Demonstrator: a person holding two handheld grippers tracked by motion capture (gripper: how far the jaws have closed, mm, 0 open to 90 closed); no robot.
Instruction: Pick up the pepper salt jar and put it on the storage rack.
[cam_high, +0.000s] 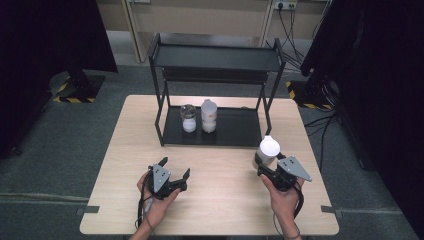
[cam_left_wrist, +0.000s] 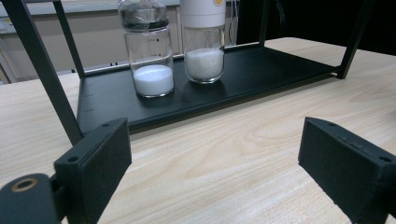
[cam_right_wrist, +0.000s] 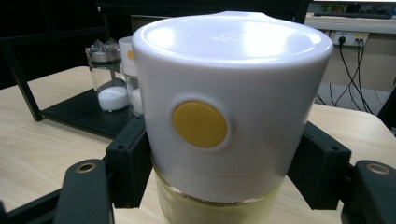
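Note:
A jar with a white cap and a yellow dot (cam_right_wrist: 229, 102) stands between the jaws of my right gripper (cam_right_wrist: 224, 186), which is shut on it just under the cap. In the high view this jar (cam_high: 268, 149) is near the table's right edge, with my right gripper (cam_high: 266, 164) behind it. My left gripper (cam_high: 175, 168) rests open over the front left of the table, with nothing between its pads (cam_left_wrist: 100, 158). On the bottom shelf of the black rack (cam_high: 235, 131) stand a glass jar with a dark lid (cam_high: 188, 118) and a white-capped jar (cam_high: 208, 116), both holding white grains.
The rack's top shelf (cam_high: 215, 56) is bare. Its thin black posts (cam_left_wrist: 44, 70) stand close ahead of my left gripper. Bare wooden tabletop (cam_high: 225, 170) lies between the two grippers. Cables and dark stands surround the table on the floor.

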